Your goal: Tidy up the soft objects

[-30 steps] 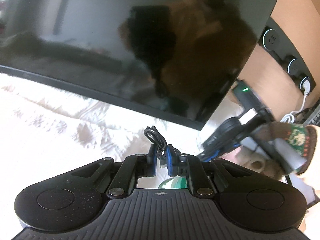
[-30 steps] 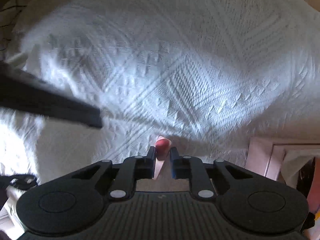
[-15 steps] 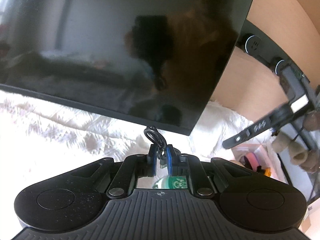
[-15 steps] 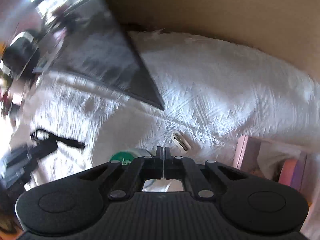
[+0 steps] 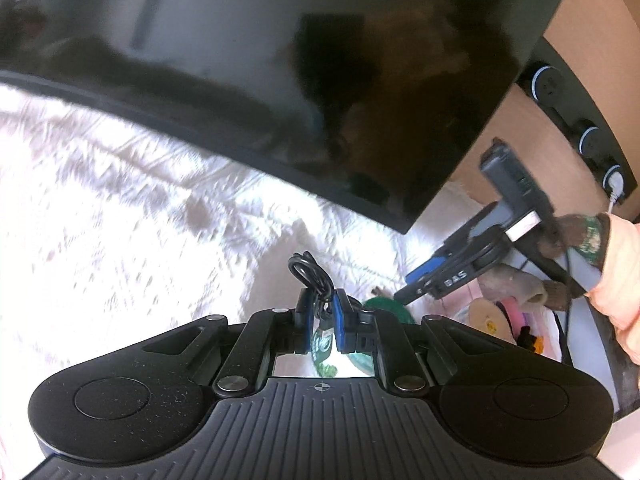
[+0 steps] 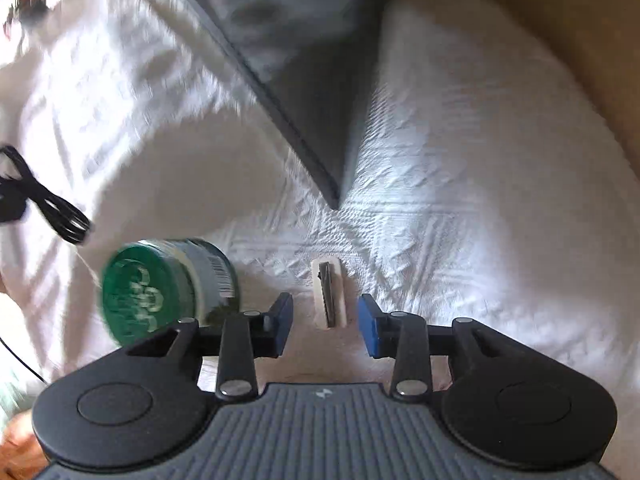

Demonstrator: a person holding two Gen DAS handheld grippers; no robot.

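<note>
Lining up on the small white clip (image 6: 329, 294), the right gripper (image 6: 325, 330) hangs with jaws spread wide, the clip lying on the white bedspread (image 6: 460, 200) between and just ahead of them, untouched. Next, probably, lowering and closing. The left gripper (image 5: 323, 314) has its jaws pinching a coiled black cable (image 5: 310, 274); a green-lidded jar (image 6: 160, 292) lies beside the right gripper's left jaw.

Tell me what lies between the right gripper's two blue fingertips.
In the right wrist view, the open right gripper has a small white clip with a dark toothed centre lying between its fingertips on the white textured cloth, touching neither.
</note>
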